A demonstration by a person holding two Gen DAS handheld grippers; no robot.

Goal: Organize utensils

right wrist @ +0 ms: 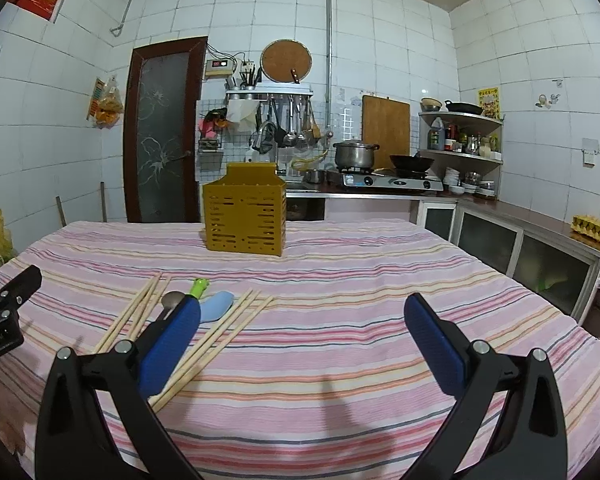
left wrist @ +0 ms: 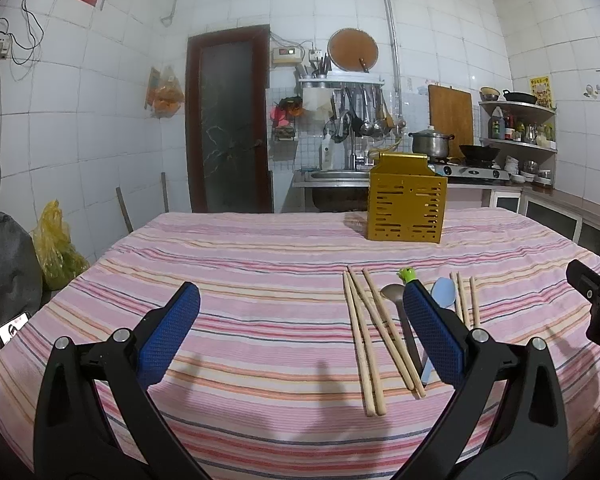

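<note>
A yellow slotted utensil holder [left wrist: 406, 208] [right wrist: 245, 216] stands upright at the far side of the striped tablecloth. In front of it lie several wooden chopsticks [left wrist: 370, 332] [right wrist: 216, 340], a metal spoon [left wrist: 394, 294] [right wrist: 173, 300], a light blue spoon [left wrist: 444, 298] [right wrist: 217, 304] and a green-topped utensil [left wrist: 407, 275] [right wrist: 199, 286]. My left gripper [left wrist: 300, 300] hovers open over the cloth, left of the utensils, its right finger covering part of them. My right gripper [right wrist: 302, 312] is open too, to the right of the utensils, holding nothing.
The table [left wrist: 240, 248] [right wrist: 380, 264] has a pink striped cloth. Behind it are a sink counter, a gas stove with pot [right wrist: 356, 154] and wok, and a corner shelf. A yellow bag [left wrist: 56, 248] sits on the floor at left. The other gripper's body [left wrist: 596, 304] shows at the right edge.
</note>
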